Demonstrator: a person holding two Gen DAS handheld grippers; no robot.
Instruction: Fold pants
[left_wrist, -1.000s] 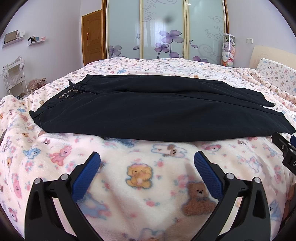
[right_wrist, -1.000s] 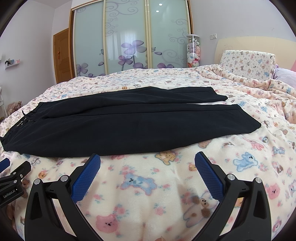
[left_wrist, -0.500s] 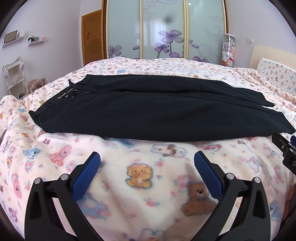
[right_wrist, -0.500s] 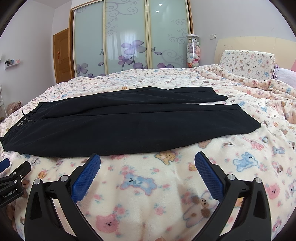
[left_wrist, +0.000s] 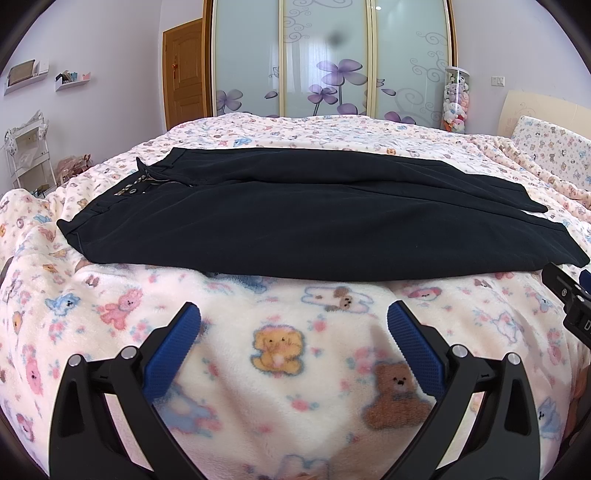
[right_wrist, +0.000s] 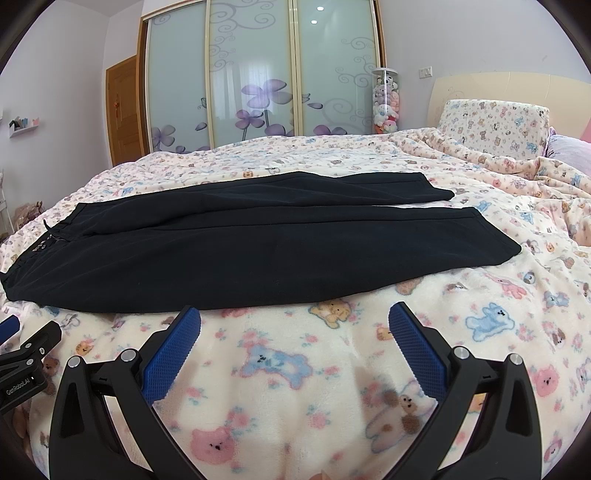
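From the left wrist view, the left hand-held gripper (left_wrist: 293, 325) hangs over the bear-print blanket (left_wrist: 277, 354) at the near edge of the bed, its blue pads (left_wrist: 173, 347) spread wide with nothing between them. The black pants (left_wrist: 295, 225) lie flat across the bed just beyond, waistband (left_wrist: 92, 218) to the left with its row of buttons showing, legs running off to the right. The tip of the other tool pokes in at the far right edge.

From the right wrist view, the right hand-held gripper (right_wrist: 294, 325) is likewise open and empty, poised above the blanket (right_wrist: 280, 369) just short of the pants' near hem. Here the two legs (right_wrist: 388, 221) show as slightly apart at the cuffs, not yet laid one over the other.

Nothing has shifted over the last second: both tools sit where they were, and the cloth is undisturbed. I'd judge the folding hasn't begun; the first grasp on the far leg or edge is yet to come.
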